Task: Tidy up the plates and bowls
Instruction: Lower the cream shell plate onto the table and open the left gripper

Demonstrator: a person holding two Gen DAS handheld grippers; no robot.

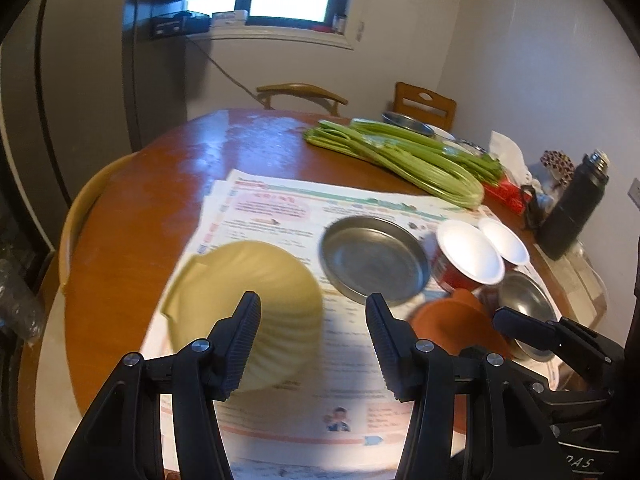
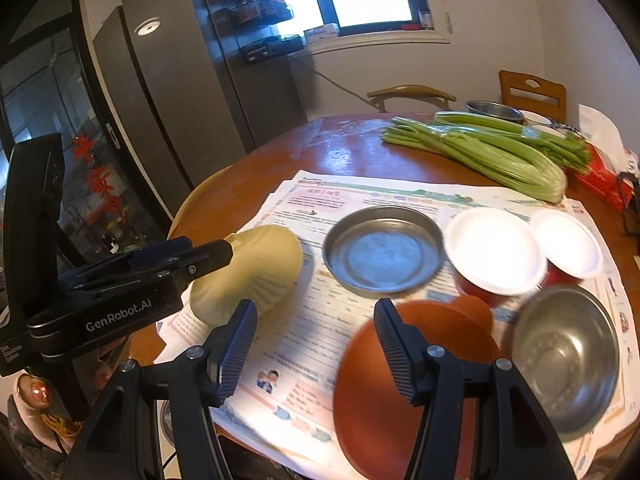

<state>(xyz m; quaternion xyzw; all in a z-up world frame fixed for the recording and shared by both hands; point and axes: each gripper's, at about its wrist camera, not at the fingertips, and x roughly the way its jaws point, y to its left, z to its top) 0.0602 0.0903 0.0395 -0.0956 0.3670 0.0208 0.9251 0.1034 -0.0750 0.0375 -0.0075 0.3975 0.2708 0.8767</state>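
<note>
Left and right wrist views of a round wooden table (image 1: 160, 184) laid with printed paper sheets (image 1: 280, 208). The shallow steel dish (image 1: 374, 260) at the middle of the sheets is taken as the landmark.

The left gripper (image 1: 312, 300) is shown on the near side of the dish, to its left, with its jaws standing apart. Printed paper is seen in most of the gap. A ribbed yellow bowl (image 1: 248, 276) is tipped on its side to the left of the dish. Its flank is overlapped by the gripper's left finger and reaches a little way into the gap. No pressing pad is visible on it, and whether the finger touches it cannot be told.

The right gripper (image 2: 316, 308) is shown on the near side of the dish, also with its jaws apart and only paper between them. An orange plate (image 1: 452, 320) is seen tilted and blurred, nearer than the dish and to its right. Its rim is crossed by the gripper's right finger; contact cannot be confirmed.

Two red cups with white insides (image 1: 470, 256) stand just right of the dish, side by side. A steel bowl (image 1: 524, 300) lies right of the dish and nearer than the cups, just beside the orange plate.

Beyond the dish a bunch of celery (image 1: 400, 156) is laid across the table. A dark flask (image 1: 572, 208) stands far to the dish's right, at the table edge.
</note>
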